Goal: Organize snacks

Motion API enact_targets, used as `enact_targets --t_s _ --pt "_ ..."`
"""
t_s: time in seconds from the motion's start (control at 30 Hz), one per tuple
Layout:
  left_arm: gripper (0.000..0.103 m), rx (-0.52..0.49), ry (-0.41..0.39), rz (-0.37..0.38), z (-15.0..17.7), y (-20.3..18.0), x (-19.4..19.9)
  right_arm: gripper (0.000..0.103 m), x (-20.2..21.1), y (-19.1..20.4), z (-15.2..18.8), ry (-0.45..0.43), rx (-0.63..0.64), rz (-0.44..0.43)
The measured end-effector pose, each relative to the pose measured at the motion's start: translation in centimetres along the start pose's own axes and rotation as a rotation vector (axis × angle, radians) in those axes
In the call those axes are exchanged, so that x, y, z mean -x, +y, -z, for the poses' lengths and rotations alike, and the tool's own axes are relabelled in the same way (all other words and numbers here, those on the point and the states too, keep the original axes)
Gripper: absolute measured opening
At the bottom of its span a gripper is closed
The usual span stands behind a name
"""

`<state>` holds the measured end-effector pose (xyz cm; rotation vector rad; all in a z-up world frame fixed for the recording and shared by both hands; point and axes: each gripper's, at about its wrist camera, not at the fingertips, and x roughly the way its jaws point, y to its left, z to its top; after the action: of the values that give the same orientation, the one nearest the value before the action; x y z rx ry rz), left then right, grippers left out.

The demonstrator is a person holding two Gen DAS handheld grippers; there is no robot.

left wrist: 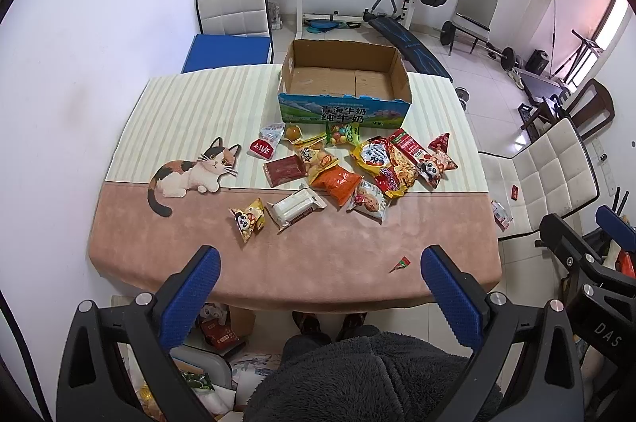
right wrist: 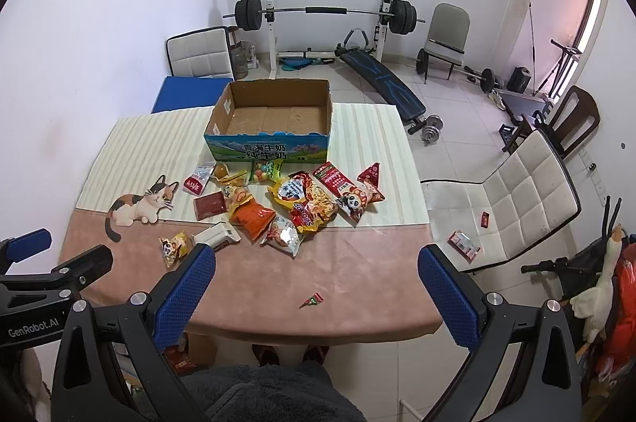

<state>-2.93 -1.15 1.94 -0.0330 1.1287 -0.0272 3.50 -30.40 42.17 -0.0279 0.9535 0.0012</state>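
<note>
Both hand-held grippers, left (left wrist: 320,277) and right (right wrist: 316,275), gape empty at frame bottom; mid-frame snacks (right wrist: 278,203) include "Scoop", box (left wrist: 344,86) reads 青海牛奶 纯牛奶.

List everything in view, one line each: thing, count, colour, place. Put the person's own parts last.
cardboard box: one, brown inside with blue-green printed front, far middle of the table, nothing in it
snack packets: a heap of about a dozen or more, mostly red, orange and yellow, in front of the box
panda packet: one, yellow, nearest the left of the heap
white wrapped bar: one, beside the panda packet
torn wrapper scrap: one, red and green, alone near the table's front edge
tablecloth: one, cream stripes and pink, with a printed calico cat
white chairs: two, one at the right, one behind the table
barbell rack: one, black and white, at the back wall
left hand-held gripper: open, holding nothing
right hand-held gripper: open, holding nothing
</note>
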Motion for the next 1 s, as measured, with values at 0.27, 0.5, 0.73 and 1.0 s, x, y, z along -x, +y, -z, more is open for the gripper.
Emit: enact_targets --t_s 0.27,0.5,0.73,1.0 --pt "0.103 0.001 0.000 0.004 0.0 0.4 0.1 0.103 0.1 0.5 -0.4 0.000 -0.004 -0.002" --pt "0.103 0.044 0.012 0.003 -1.0 1.3 -2.0 0.103 -2.2 -0.3 -1.1 0.034 -0.041 -0.018" --pt "0.103 0.143 0.119 0.013 -3.2 3.0 -10.2 0.103 -12.4 -1.3 -3.0 0.159 -0.022 -0.081" --pt "0.103 0.337 0.359 0.084 -5.1 4.2 -23.7 0.103 -30.7 -0.3 -6.6 0.359 0.151 -0.136"
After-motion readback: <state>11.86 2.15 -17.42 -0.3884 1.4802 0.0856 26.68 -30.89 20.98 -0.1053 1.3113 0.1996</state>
